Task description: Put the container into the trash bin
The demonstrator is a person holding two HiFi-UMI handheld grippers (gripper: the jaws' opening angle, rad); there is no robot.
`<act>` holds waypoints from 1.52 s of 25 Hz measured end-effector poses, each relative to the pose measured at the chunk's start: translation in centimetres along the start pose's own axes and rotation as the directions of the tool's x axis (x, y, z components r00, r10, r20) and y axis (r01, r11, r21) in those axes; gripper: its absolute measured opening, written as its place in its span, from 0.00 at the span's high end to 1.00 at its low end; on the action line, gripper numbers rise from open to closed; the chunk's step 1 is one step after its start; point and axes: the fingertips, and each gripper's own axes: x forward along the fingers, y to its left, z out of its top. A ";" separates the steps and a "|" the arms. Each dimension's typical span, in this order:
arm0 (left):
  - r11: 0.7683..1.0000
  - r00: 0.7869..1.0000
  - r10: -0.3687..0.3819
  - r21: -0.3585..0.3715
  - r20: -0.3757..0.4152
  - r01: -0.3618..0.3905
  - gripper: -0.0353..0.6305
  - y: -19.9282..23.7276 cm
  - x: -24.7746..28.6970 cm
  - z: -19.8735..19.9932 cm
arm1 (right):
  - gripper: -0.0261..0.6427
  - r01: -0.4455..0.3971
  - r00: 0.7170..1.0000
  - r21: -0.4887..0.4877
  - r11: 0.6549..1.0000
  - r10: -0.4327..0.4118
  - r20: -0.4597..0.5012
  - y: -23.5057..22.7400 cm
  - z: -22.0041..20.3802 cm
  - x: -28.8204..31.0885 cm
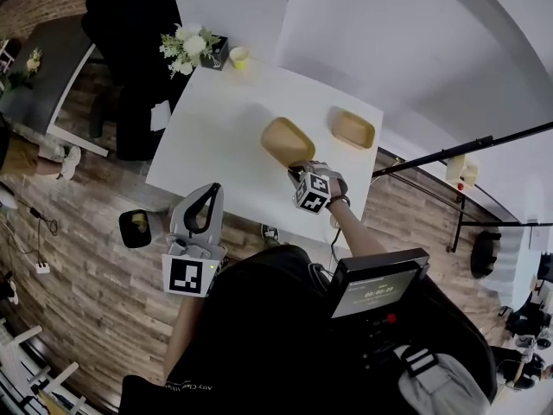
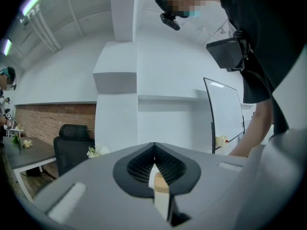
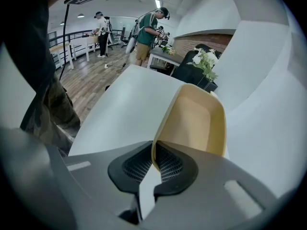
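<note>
Tan and thin-walled, the container (image 3: 194, 121) sits tilted in our right tool (image 3: 154, 159), whose jaws are pinched narrow on its near rim above the white table (image 1: 216, 145). Our left tool (image 2: 154, 152) is closed on nothing. We judge that a rim grip lets it swing, so we should carry it slowly leftward to the dark bin (image 1: 136, 229) on the plank floor. A second container (image 1: 353, 130), flowers (image 1: 190, 48) and a yellow cup (image 1: 239, 57) share the table; a brick wall (image 3: 201, 40) stands beyond.
</note>
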 end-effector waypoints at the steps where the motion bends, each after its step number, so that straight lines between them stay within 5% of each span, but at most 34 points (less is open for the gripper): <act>1: 1.000 1.000 0.004 -0.001 0.002 -0.004 0.94 0.2 -0.3 0.0 | 0.92 0.002 1.000 -0.002 1.000 -0.002 0.001 0.1 0.3 0.0; 38: 0.983 0.983 0.183 -0.034 0.026 -0.182 0.94 8.6 -9.4 -1.0 | 0.92 -0.025 0.997 -0.163 0.986 0.036 0.066 3.5 13.1 1.5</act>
